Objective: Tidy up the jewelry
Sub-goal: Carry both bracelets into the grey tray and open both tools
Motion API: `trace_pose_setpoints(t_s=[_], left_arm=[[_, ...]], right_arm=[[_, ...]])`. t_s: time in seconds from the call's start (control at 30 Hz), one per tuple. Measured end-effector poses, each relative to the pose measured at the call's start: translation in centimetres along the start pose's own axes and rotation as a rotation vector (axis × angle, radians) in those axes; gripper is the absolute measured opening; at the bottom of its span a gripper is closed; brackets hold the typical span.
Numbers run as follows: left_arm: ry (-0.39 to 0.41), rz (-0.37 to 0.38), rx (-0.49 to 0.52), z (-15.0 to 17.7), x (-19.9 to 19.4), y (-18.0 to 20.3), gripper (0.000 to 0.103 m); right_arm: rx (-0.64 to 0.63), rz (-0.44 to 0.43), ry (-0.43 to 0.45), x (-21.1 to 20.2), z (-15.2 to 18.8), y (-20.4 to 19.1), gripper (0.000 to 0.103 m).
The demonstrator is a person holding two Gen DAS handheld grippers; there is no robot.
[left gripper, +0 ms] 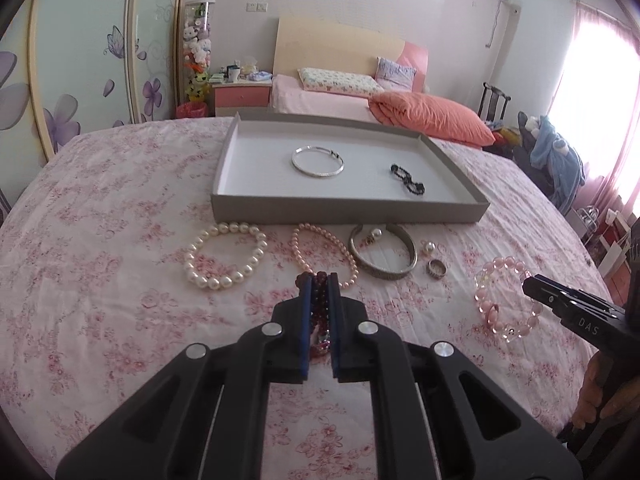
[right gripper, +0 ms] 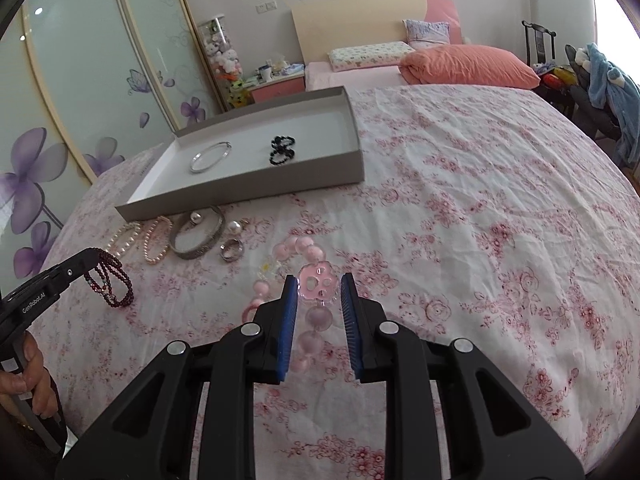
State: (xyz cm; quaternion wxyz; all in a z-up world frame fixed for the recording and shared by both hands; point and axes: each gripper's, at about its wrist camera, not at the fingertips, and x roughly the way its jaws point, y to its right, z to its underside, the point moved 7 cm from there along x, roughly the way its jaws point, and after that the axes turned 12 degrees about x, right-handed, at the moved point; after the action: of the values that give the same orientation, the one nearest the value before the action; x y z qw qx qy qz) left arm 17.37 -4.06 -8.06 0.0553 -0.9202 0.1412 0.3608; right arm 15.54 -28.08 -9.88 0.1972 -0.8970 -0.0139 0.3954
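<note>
While left gripper clamps garnet beads, lifted

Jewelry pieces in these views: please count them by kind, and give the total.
Beaded bracelets: 5: white pearl, small pink pearl, large pink bead, dark red in the left tool, black.
Metal bangles: 2: thin silver, wide cuff.
Rings: 1.
Loose pearl pieces: 2.
Total: 10.
</note>
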Motion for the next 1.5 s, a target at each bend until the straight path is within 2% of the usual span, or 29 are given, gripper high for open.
trace_pose_setpoints(t_s=[0.47,0.77,1.0,1.5], left_arm=[[0.068,-0.039,-0.011,-0.9,-2.2,-1.6,0.009],[0.110,-0.063,0.017,-1.7,-3.2,-1.4,0.009],[0.138,-0.078,0.034,-2.6,-3.8,-1.2,0.009],[0.193,-0.145,0.094,-5.5,-4.3,-1.3,0.009]], right_arm=[[-0.020,-0.139,0.062,-1.6,-1.0,-3.5,0.023],[-0.024,-0.186,0.093,-2.4,-1.9,-5.2,0.023],[-0.045,-0.208,0.146,-3.6,-3.1,-6.3,0.023],[-0.113,-0.191,0.302,-5.4,-6.9,-8.1,0.023]])
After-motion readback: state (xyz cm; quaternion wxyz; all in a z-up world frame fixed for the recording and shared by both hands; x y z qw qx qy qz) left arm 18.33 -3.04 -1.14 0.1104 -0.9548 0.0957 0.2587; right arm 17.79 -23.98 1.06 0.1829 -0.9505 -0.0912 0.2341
